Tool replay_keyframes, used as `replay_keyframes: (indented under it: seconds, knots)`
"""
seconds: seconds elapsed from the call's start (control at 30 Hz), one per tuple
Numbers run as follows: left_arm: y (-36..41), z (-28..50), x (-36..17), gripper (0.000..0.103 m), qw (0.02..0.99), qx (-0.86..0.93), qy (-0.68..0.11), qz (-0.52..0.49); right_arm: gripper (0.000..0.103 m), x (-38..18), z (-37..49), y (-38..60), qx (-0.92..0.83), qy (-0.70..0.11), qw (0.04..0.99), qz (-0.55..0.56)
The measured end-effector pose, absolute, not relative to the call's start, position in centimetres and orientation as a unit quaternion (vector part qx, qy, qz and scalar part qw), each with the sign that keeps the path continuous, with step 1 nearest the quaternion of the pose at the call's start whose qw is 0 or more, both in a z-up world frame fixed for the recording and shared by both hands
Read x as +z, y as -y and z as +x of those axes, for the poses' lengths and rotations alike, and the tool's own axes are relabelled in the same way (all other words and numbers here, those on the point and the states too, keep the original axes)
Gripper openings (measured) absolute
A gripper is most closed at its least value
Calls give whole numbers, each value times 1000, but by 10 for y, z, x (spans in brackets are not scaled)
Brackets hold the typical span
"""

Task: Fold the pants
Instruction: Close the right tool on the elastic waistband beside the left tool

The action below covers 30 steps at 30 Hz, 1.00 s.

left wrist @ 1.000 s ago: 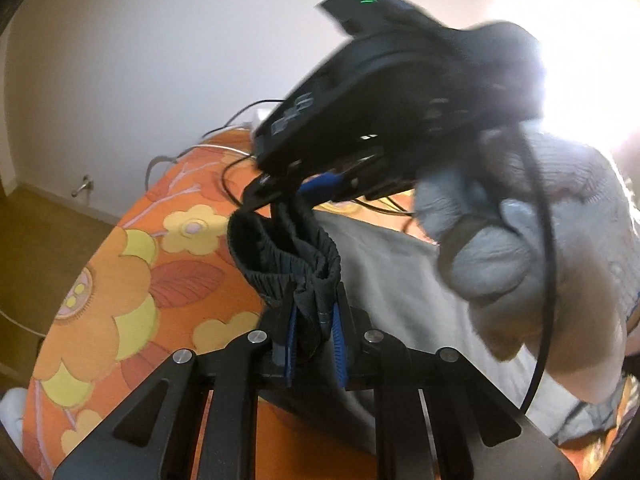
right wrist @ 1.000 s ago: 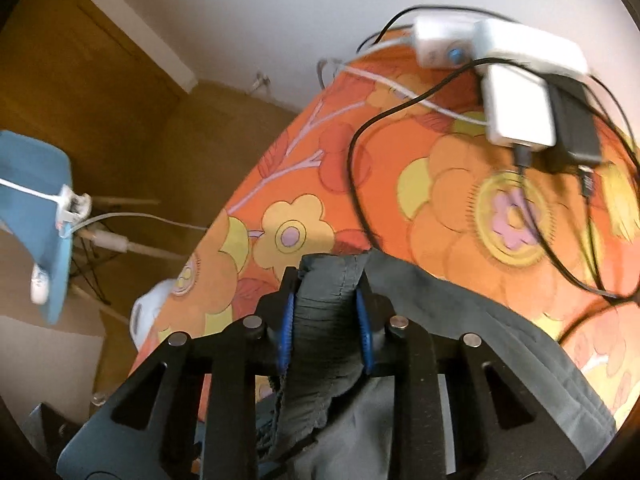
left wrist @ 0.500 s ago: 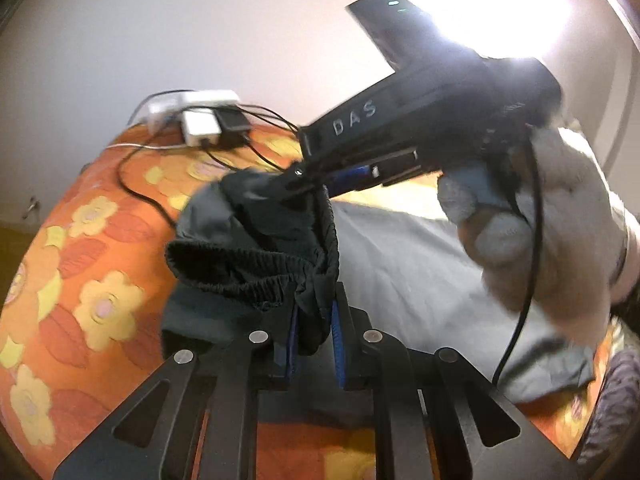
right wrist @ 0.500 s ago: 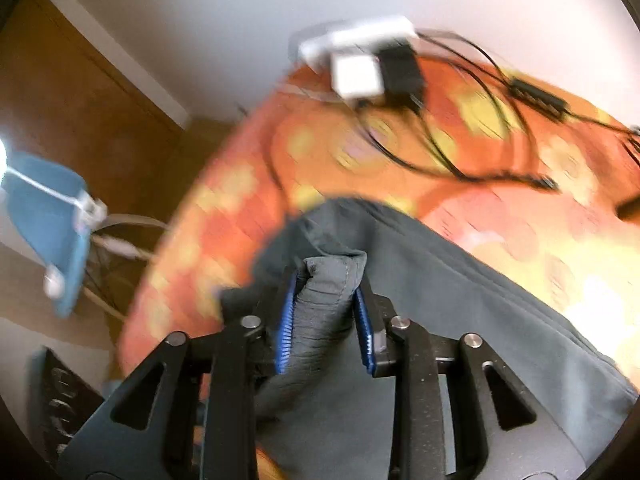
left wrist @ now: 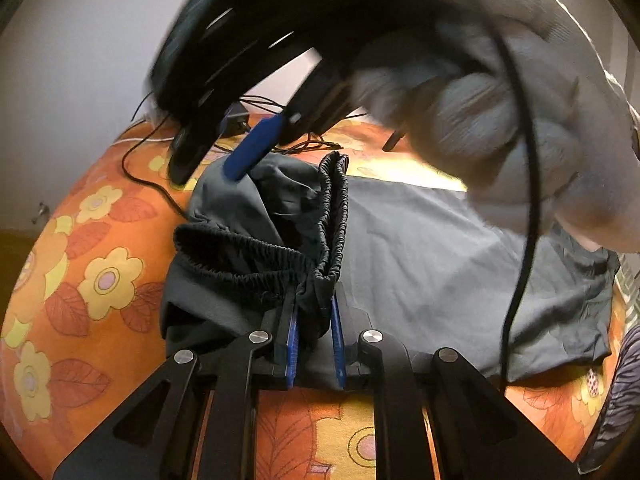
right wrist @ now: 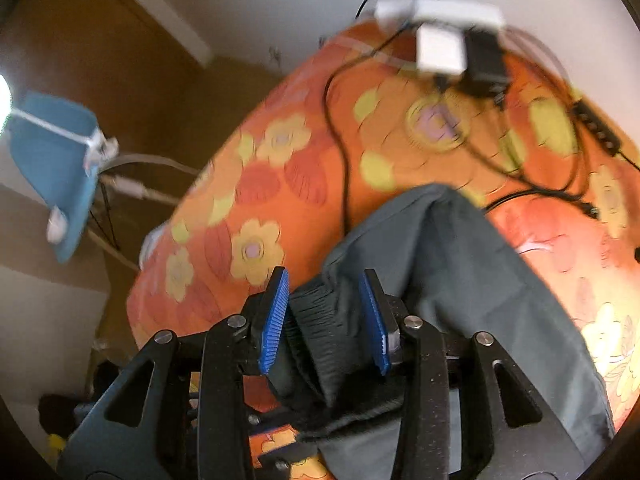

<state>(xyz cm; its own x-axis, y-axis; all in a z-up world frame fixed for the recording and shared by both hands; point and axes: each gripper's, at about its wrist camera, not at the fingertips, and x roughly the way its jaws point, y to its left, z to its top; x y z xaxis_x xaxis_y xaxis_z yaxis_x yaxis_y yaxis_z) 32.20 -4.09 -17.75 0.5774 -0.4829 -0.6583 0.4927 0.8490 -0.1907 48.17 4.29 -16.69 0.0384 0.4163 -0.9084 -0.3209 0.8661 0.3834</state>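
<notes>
The left hand-held gripper [left wrist: 314, 332] was clamped on the waistband of the grey pants [left wrist: 440, 280] spread across the flowered bed [left wrist: 100, 280]; the right hand-held gripper [right wrist: 326, 316] stood apart around the waistband.

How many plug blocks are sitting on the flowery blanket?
2 visible: a white plug block and a black plug block beside it, at the flowery blanket's far edge. Others may be hidden.

right tool [left wrist: 224, 92]: motion-blurred | pants [left wrist: 440, 280]: partly hidden behind glove [left wrist: 520, 128]
</notes>
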Motion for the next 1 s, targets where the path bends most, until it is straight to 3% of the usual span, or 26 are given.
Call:
replay_keyframes:
  seconds: [0.37,0.47,0.73,1.0]
  knots:
    - [43,321,-178,13,889,-272,-367,20,38,-202,451,-77,249,-672,690,-99]
    - [42,318,-178,13,890,-270,-367,18,8,-198,448,-75,246,-659,703,-103]
    - [47,314,-177,13,890,-270,-365,33,5,-156,438,11,221,-599,770,22]
    - [73,301,-181,12,875,-294,-366,116,5,-186,404,92,175,-597,768,153]
